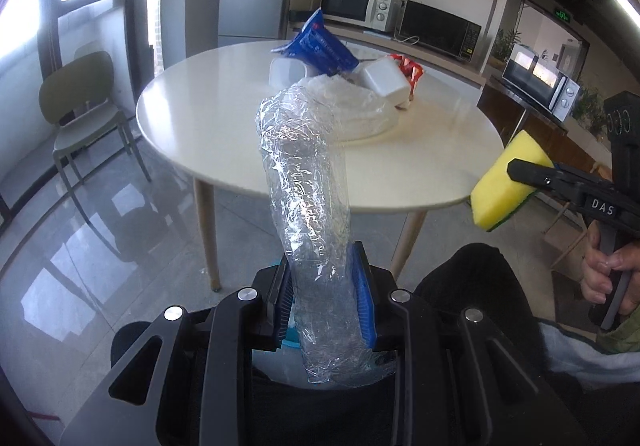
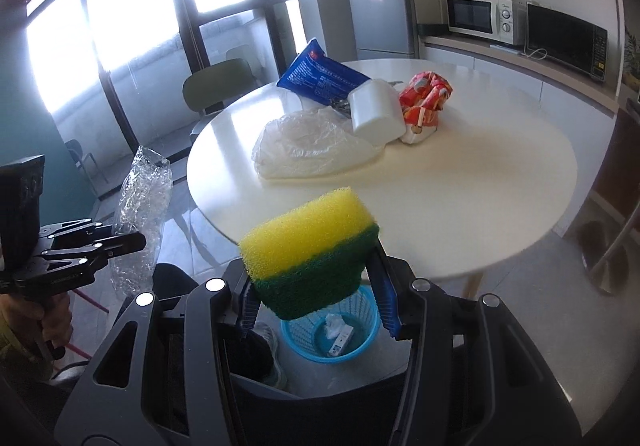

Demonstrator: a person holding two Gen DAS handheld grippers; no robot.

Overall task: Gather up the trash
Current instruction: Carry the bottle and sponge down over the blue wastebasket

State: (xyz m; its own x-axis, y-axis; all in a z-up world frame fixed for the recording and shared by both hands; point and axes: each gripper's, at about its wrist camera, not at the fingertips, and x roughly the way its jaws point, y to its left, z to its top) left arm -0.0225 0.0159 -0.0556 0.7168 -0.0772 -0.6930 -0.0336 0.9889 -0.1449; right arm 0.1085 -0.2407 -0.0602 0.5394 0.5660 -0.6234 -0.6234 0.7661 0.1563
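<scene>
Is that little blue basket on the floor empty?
Not empty. The blue basket holds a crumpled white tissue and a small box.

The round white tabletop [image 2: 460, 182] carries a crumpled clear plastic bag [image 2: 308, 146], a blue pouch [image 2: 320, 78], a white tub [image 2: 376, 112] and a red snack wrapper [image 2: 426, 102], bunched together. Below, a blue basket [image 2: 340, 326] stands on the grey floor [image 1: 80, 246].

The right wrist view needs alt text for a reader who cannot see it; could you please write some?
The right gripper holds a yellow-and-green sponge above a blue wastebasket on the floor. Beyond, a round white table carries a clear plastic bag, a blue packet, a white container and a red wrapper. At left, the left gripper grips crumpled clear plastic.
</scene>
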